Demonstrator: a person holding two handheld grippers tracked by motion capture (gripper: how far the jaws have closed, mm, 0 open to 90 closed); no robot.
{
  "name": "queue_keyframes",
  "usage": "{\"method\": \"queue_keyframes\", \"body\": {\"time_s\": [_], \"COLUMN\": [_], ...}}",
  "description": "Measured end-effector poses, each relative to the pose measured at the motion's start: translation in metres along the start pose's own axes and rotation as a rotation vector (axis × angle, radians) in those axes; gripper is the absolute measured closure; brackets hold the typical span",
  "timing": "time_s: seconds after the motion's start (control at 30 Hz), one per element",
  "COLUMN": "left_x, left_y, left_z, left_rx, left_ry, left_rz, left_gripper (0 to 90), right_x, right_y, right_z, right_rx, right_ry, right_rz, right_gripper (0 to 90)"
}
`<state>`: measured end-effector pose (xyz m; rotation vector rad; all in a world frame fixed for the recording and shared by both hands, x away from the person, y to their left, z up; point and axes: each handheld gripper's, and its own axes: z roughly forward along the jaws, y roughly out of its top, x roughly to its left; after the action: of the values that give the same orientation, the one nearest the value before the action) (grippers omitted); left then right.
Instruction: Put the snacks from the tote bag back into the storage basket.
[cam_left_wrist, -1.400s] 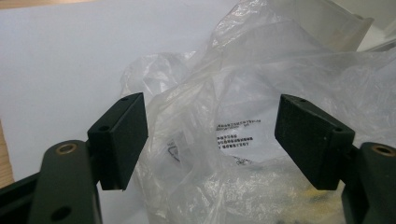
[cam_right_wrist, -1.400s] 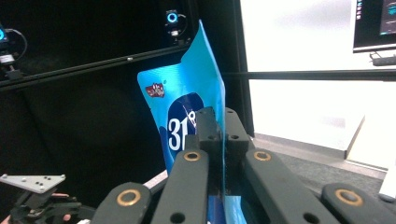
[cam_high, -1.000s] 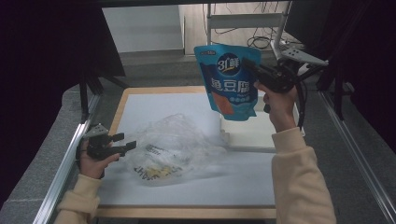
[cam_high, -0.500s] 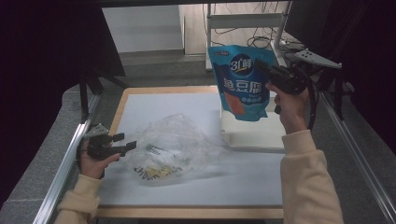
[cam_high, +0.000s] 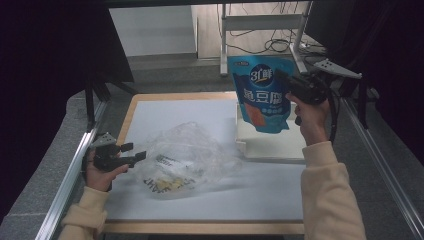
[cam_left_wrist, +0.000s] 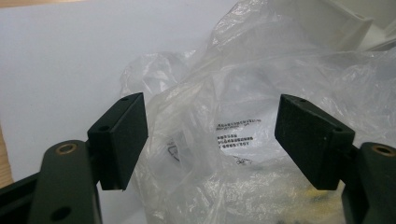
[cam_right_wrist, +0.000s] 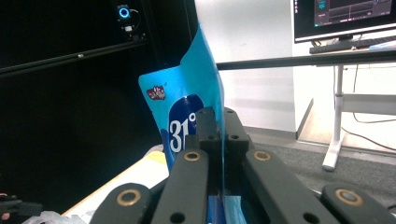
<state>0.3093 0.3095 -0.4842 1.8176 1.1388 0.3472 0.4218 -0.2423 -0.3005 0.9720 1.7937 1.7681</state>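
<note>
A wooden-edged worktop (cam_high: 127, 117) takes up most of the scene, covered by a smooth white mat. Toward its right far corner sits a shallow white tray (cam_high: 270, 142), hard-sided and rectangular. Nearer the left front edge lies a crumpled clear plastic bag (cam_high: 182, 157), thin and glossy, with printed packets and something yellowish inside.

The blue stand-up pouch (cam_high: 262, 92) hangs in the air directly above the white tray, its long axis upright, bottom edge just over the tray's far part. It is a slick, flat foil-type pouch with white lettering and an orange panel. The right gripper (cam_high: 285, 82) has it pinched at its right upper edge; in the right gripper view the two black jaws are clenched tight on the thin blue film of the pouch (cam_right_wrist: 196, 100), which bends away to the left. So the pouch lies to the left of that claw and below it, and I judge that a straight descent would land it in the tray.

The left gripper (cam_high: 132, 152) rests by the worktop's left edge, its jaws spread and grasping nothing, pointing at the clear bag. In the left gripper view the bag (cam_left_wrist: 243, 140) billows between and beyond the matte black pads, with no pad pressing on it.
</note>
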Motion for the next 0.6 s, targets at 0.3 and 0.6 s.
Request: {"method": "queue_keyframes", "body": {"time_s": [0.3,0.6], "left_x": [0.001,0.001], "left_y": [0.0,0.0], "left_z": [0.0,0.0], "left_rx": [0.001,0.003], "left_ry": [0.0,0.001], "left_rz": [0.001,0.0], "left_gripper": [26.3,26.3], "right_x": [-0.006,-0.011], "right_y": [-0.009,-0.017], "right_z": [0.006,0.01], "right_rx": [0.005,0.016], "right_ry": [-0.005,-0.016], "right_rz": [0.011,0.014], "right_gripper": [88.7,88.7]}}
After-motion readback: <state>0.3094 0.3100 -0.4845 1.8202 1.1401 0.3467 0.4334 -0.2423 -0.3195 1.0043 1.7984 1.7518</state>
